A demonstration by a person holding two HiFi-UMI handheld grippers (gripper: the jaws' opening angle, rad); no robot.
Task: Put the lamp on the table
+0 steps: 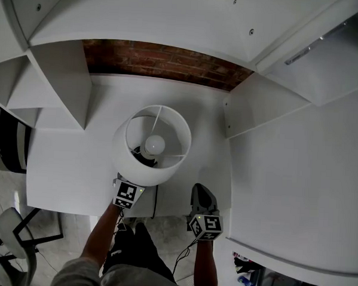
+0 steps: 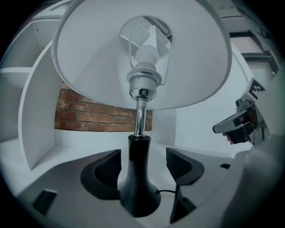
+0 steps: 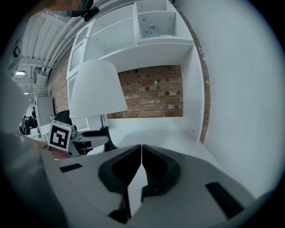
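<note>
No legible text, label, brand or number anywhere.

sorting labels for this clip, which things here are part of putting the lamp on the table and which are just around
In the job: lamp, table, left tool open around the lamp base.
Just around: shut right tool, shelves, brick wall, chair.

Head view looks steeply down from above onto the white table (image 1: 64,169) and into the shade of the lamp (image 1: 152,145). Left gripper view sits low, close against the lamp's base, facing the brick wall (image 2: 89,113). Right gripper view looks across from farther right, sharing lamp, brick wall and left gripper (image 3: 103,133).
</note>
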